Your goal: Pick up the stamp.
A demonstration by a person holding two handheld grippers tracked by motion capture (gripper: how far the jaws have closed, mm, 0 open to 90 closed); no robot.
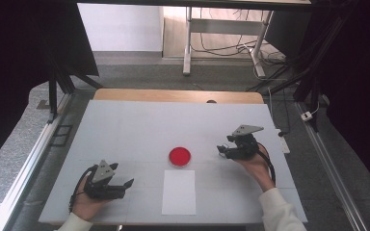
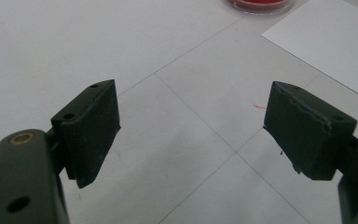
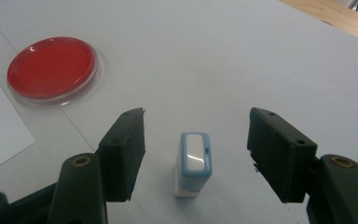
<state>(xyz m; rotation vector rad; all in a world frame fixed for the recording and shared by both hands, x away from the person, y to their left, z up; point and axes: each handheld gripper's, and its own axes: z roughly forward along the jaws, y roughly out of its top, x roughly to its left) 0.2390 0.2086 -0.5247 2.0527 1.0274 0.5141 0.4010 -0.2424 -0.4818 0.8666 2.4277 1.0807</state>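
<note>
Fingers of the right gripper (image 3: pixel 196 154) stand apart, straddling the upright blue-and-white stamp (image 3: pixel 194 163) near the table's right edge, without contact. Light, rigid, tippable: grip its flat sides. Left gripper (image 2: pixel 191 130) open, empty.

So both hands came in from the near edge, each wrapped around a black two-jaw tool with a grey three-cornered plate on top. The left tool (image 1: pixel 127 183) sat low at the near left, pointing right across the tabletop (image 1: pixel 125 130), its jaws spread wide with only bare surface between them. The right tool (image 1: pixel 220 149) was further out on the right, held by a hand (image 1: pixel 256 161) in a white sleeve, pointing left. Its jaws stood apart too, pads (image 3: pixel 123 154) not pressing on anything.
</note>
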